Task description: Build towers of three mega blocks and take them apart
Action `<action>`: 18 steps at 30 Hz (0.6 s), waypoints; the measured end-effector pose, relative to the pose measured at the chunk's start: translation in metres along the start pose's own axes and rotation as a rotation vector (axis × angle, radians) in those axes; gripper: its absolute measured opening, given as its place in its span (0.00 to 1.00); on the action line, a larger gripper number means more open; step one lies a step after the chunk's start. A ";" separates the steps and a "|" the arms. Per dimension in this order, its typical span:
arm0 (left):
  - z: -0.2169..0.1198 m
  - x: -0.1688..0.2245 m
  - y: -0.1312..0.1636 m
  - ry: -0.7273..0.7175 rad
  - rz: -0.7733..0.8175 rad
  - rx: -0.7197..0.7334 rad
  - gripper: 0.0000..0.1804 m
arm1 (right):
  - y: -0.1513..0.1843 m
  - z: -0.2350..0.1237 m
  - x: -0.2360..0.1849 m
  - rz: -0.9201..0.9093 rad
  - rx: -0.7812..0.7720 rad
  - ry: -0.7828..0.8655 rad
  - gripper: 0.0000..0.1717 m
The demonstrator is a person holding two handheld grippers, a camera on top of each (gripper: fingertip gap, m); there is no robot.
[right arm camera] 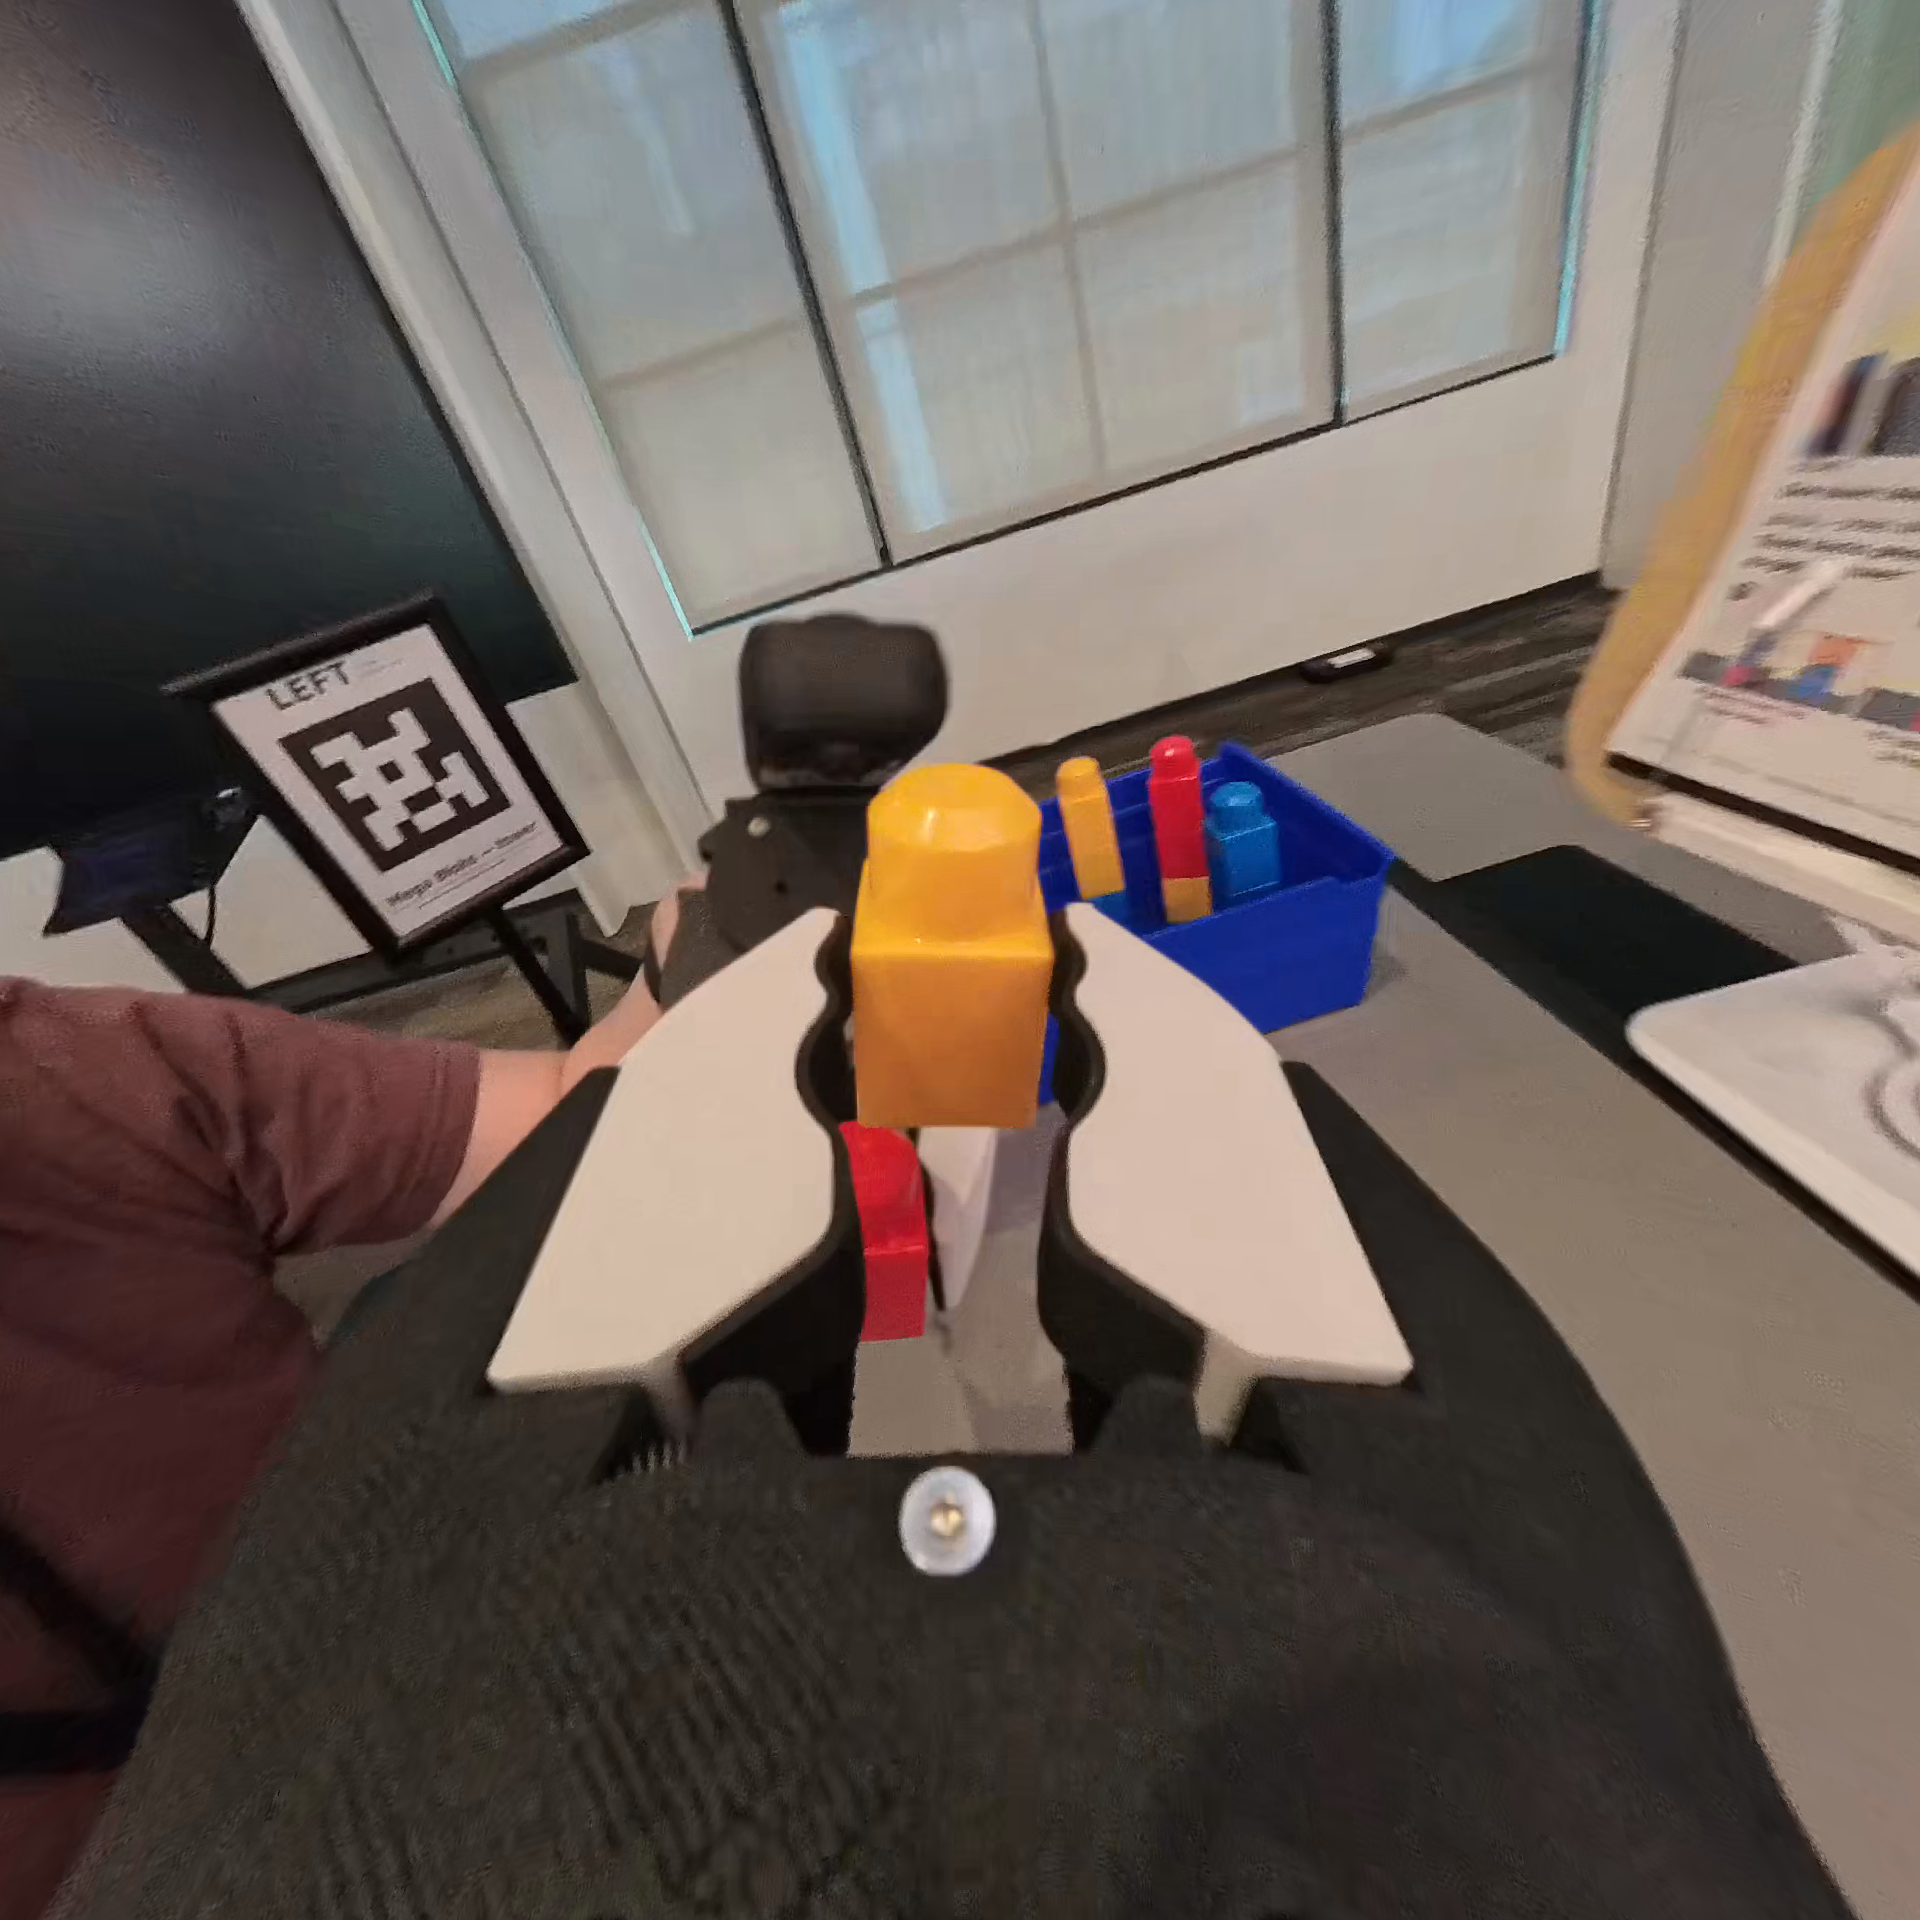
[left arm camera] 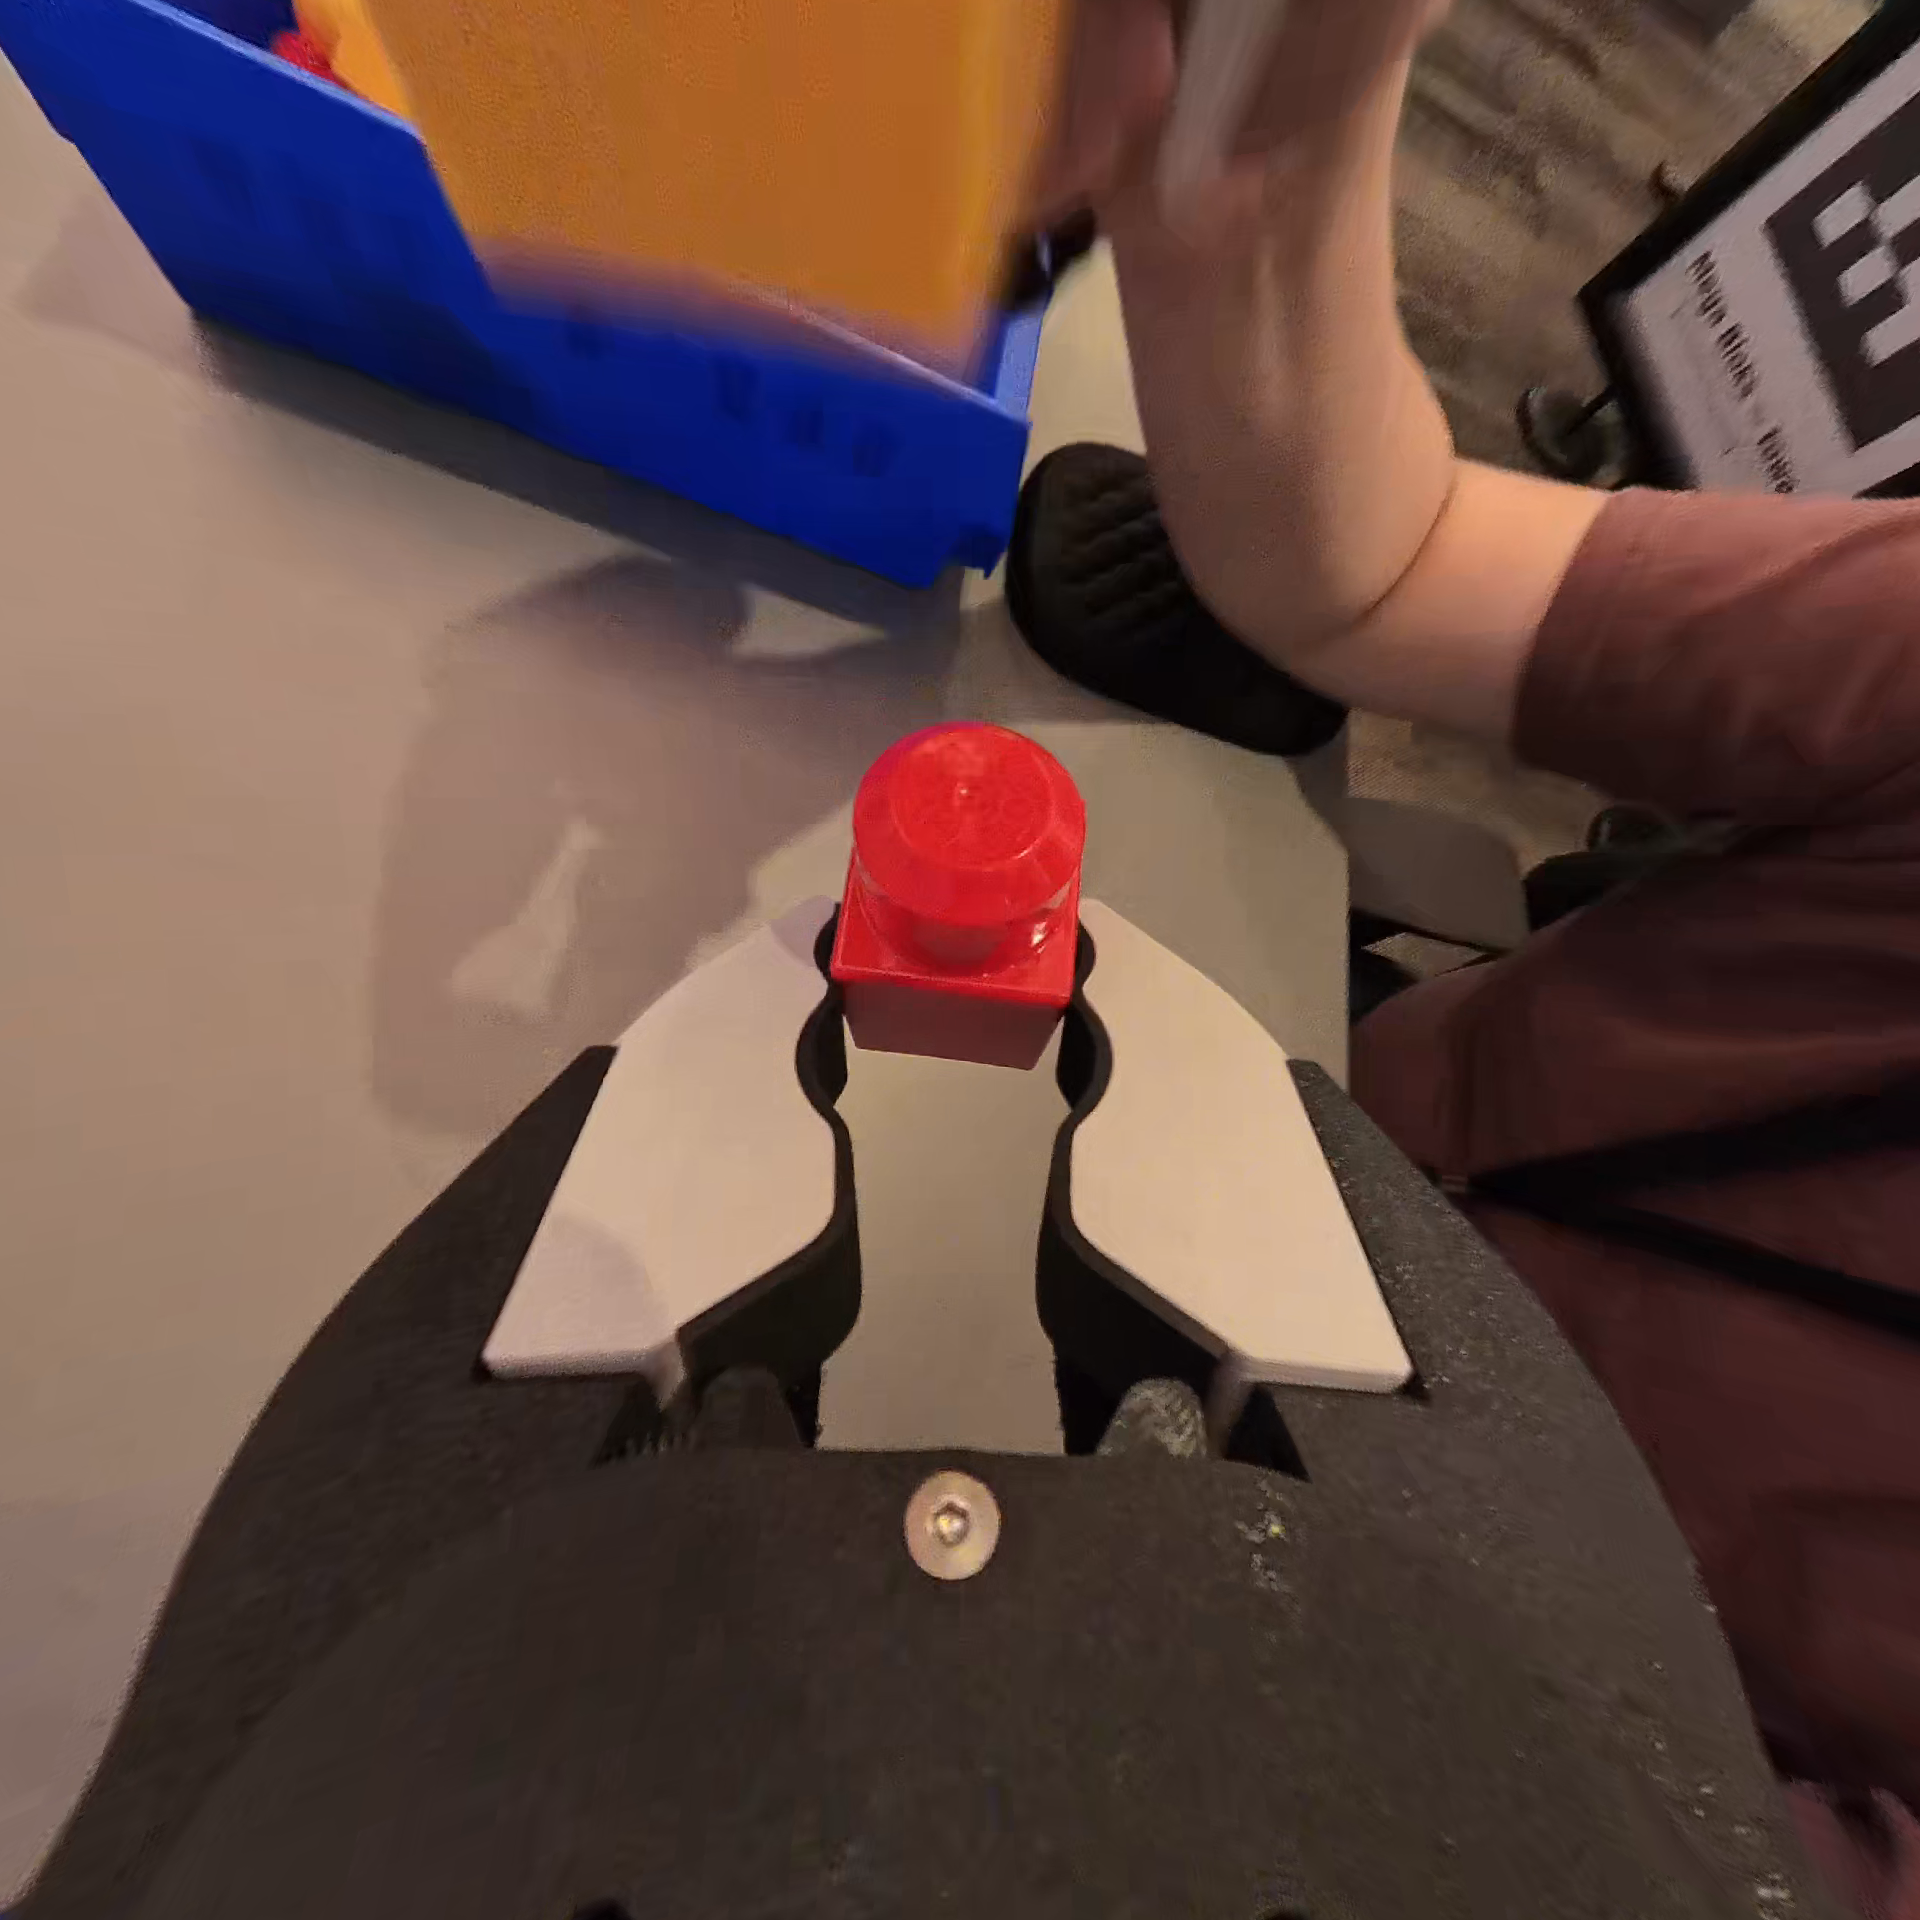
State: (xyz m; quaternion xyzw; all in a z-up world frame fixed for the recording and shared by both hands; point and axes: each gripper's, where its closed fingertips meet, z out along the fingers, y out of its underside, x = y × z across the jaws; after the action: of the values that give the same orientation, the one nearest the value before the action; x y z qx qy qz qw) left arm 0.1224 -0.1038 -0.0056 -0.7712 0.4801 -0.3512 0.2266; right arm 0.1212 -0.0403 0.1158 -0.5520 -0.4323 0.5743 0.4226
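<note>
We had a block in each gripper. The left gripper [left arm camera: 954,997] was closed partway on a red mega block [left arm camera: 954,935], its pads pressing the two sides of the square base, stud pointing away from us and slightly up over the grey table [left arm camera: 260,831]. The right gripper [right arm camera: 948,997] was closed about as far on a yellow mega block [right arm camera: 951,987], pads against its flanks, stud up.

What the joining turned on, we judged, was that the yellow block sat above the red one. In the right wrist view the red block [right arm camera: 891,1236] showed below and a little left of the yellow block's base, its long axis roughly upright like the yellow's. In the left wrist view the yellow block [left arm camera: 727,145] loomed large and blurred above and beyond the red stud. So the right gripper had to come down and shift left to seat the hollow base on that stud, the long axes kept in line.

The yellow block's underside was hidden from both cameras, and we could not tell how far apart the two blocks were. The blue bin [right arm camera: 1299,945] stood beyond on the table, holding a yellow, a red-on-yellow and a blue piece; their lower parts were cut off by its wall.
</note>
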 end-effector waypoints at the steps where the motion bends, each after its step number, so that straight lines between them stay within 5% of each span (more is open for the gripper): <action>1: 0.003 -0.001 -0.002 -0.009 0.004 0.005 0.21 | -0.003 -0.017 0.016 -0.003 -0.018 0.065 0.21; 5: 0.002 0.011 -0.013 0.079 -0.015 0.061 0.21 | 0.010 -0.139 0.120 -0.169 -0.304 0.783 0.21; 7: -0.004 0.011 -0.017 0.076 -0.019 0.095 0.21 | 0.034 -0.202 0.150 -0.130 -0.486 1.001 0.21; 9: -0.009 0.011 -0.019 0.086 -0.026 0.118 0.21 | 0.066 -0.234 0.168 0.031 -0.560 1.039 0.22; 14: -0.015 0.010 -0.024 0.122 -0.064 0.162 0.21 | 0.120 -0.245 0.204 0.214 -0.599 0.979 0.22; 18: -0.023 0.008 -0.027 0.143 -0.090 0.195 0.21 | 0.072 -0.230 0.198 0.014 -0.452 1.005 0.33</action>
State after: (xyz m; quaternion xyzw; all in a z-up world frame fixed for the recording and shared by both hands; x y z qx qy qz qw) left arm 0.1228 -0.0992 0.0310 -0.7393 0.4234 -0.4601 0.2500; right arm 0.3440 0.1380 -0.0106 -0.8381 -0.2863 0.1356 0.4441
